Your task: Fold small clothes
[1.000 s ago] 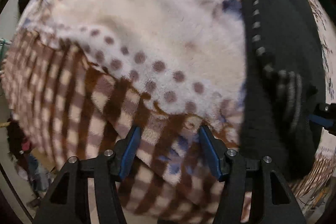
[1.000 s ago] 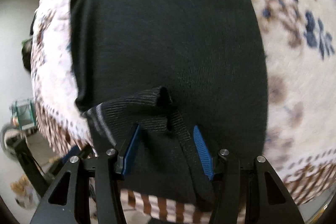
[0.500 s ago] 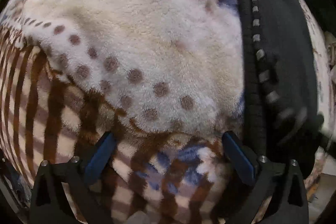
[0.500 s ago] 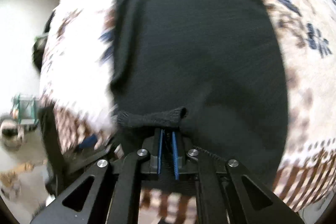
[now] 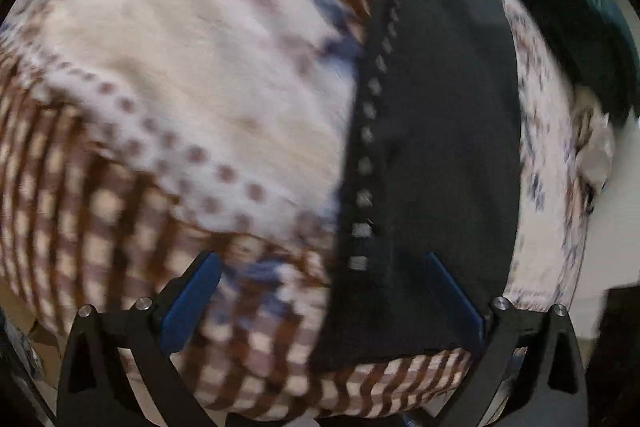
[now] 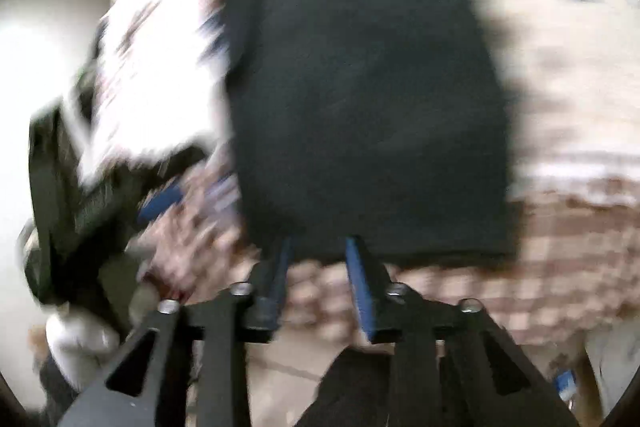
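Roughly midway by my read: black garment (image 5: 440, 131) lies flat as a long folded strip on the blanket (image 5: 192, 75), more folds probably left, left gripper (image 5: 320, 291) jaws wide over its near corner, right gripper (image 6: 318, 251) jaws narrowly apart, empty, at its near edge.

Soft indoor light, both fisheye views bent at the rim and smeared.
The right wrist view is blurred heavily; the black garment (image 6: 360, 87) is rendered detail-less, and the white wall (image 6: 36, 67) is overexposed.
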The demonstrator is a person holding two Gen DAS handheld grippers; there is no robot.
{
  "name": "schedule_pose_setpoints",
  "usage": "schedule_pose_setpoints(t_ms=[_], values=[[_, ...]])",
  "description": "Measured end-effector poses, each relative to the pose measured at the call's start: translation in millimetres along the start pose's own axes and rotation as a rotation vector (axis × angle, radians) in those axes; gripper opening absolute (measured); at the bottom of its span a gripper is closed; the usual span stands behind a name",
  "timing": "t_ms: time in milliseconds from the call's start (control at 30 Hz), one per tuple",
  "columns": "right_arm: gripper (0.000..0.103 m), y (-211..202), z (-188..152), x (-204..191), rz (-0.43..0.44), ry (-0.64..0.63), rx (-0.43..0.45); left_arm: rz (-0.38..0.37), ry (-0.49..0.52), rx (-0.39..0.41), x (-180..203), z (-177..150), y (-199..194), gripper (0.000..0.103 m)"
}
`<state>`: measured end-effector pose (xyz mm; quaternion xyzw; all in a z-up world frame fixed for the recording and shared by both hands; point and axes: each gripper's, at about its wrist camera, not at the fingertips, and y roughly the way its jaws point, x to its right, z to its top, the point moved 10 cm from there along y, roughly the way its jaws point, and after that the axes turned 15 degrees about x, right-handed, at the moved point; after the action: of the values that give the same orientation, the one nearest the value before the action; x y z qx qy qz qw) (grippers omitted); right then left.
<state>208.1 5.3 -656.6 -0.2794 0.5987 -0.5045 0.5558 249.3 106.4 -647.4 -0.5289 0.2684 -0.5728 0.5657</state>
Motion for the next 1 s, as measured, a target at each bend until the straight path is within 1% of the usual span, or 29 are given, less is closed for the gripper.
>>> schedule_pose_setpoints(t_ms=[33, 67, 100, 133, 167, 200, 233, 267, 300, 367, 400, 433, 467, 533, 567, 633, 667, 700, 733, 800, 833, 867, 900, 967, 1000], values=[[0.042, -3, 8, 23, -0.054, 0.047, 0.032, 0.008, 0.015, -0.02, 4, -10, 11, 0.102], [0.043, -1, 12, 39, -0.074, 0.078, 0.036, 0.013, 0.027, -0.04, 7, -17, 22, 0.1], [0.043, 6, 15, 59, -0.093, 0.13, 0.023, 0.025, 0.034, -0.045, 7, -21, 27, 0.095], [0.043, 11, 19, 74, -0.09, 0.166, 0.011, 0.026, 0.041, -0.028, 7, -22, 33, 0.09], [0.043, 21, 20, 86, -0.067, 0.205, -0.012, 0.018, 0.051, -0.001, 9, -22, 34, 0.084], [0.043, 27, 21, 93, -0.048, 0.225, -0.026, 0.01, 0.061, 0.021, 11, -22, 33, 0.067], [0.046, 36, 22, 96, -0.014, 0.258, -0.034, -0.004, 0.074, 0.045, 14, -21, 31, 0.041], [0.052, 40, 24, 95, 0.023, 0.272, -0.037, -0.031, 0.089, 0.073, 20, -23, 28, 0.027], [0.052, 42, 25, 94, 0.04, 0.274, -0.036, -0.073, 0.102, 0.087, 26, -24, 24, 0.007], [0.051, 41, 28, 87, 0.073, 0.26, -0.017, -0.091, 0.14, 0.116, 36, -23, 17, 0.007], [0.038, 39, 28, 81, 0.098, 0.259, -0.001, -0.1, 0.145, 0.125, 40, -23, 15, 0.007], [0.004, 38, 24, 76, 0.114, 0.255, -0.005, -0.113, 0.138, 0.135, 41, -22, 10, 0.006], [0.004, 36, 22, 74, 0.121, 0.256, -0.007, -0.126, 0.128, 0.145, 41, -19, 5, 0.006], [0.003, 25, 21, 73, 0.125, 0.251, 0.021, -0.146, 0.123, 0.159, 39, -20, -7, 0.006], [0.003, 19, 21, 75, 0.111, 0.241, 0.03, -0.132, 0.129, 0.148, 36, -24, -6, 0.006], [0.003, 16, 16, 87, 0.083, 0.237, 0.014, -0.105, 0.108, 0.083, 17, -35, 2, 0.007], [0.003, 16, 15, 93, 0.08, 0.252, 0.0, -0.108, 0.063, 0.046, 12, -41, 10, 0.008], [0.003, 21, 14, 95, 0.086, 0.252, -0.027, -0.123, 0.02, 0.019, 10, -44, 14, 0.012], [0.004, 22, 14, 94, 0.101, 0.253, -0.041, -0.133, -0.014, 0.006, 8, -43, 12, 0.017], [0.01, 20, 21, 94, 0.113, 0.262, -0.069, -0.14, -0.052, -0.006, 8, -37, 2, 0.022], [0.011, 17, 25, 95, 0.083, 0.243, -0.071, -0.131, -0.058, -0.002, 11, -34, -2, 0.024], [0.011, 15, 28, 96, 0.068, 0.229, -0.065, -0.104, -0.059, 0.015, 11, -28, -9, 0.027], [0.012, 10, 32, 99, 0.05, 0.21, -0.05, -0.105, -0.065, 0.039, 15, -18, -16, 0.031], [0.019, 1, 43, 101, 0.019, 0.187, -0.01, -0.119, -0.08, 0.091, 31, 5, -24, 0.031], [0.02, -2, 48, 105, 0.016, 0.183, -0.002, -0.144, -0.081, 0.113, 41, 18, -24, 0.035]])
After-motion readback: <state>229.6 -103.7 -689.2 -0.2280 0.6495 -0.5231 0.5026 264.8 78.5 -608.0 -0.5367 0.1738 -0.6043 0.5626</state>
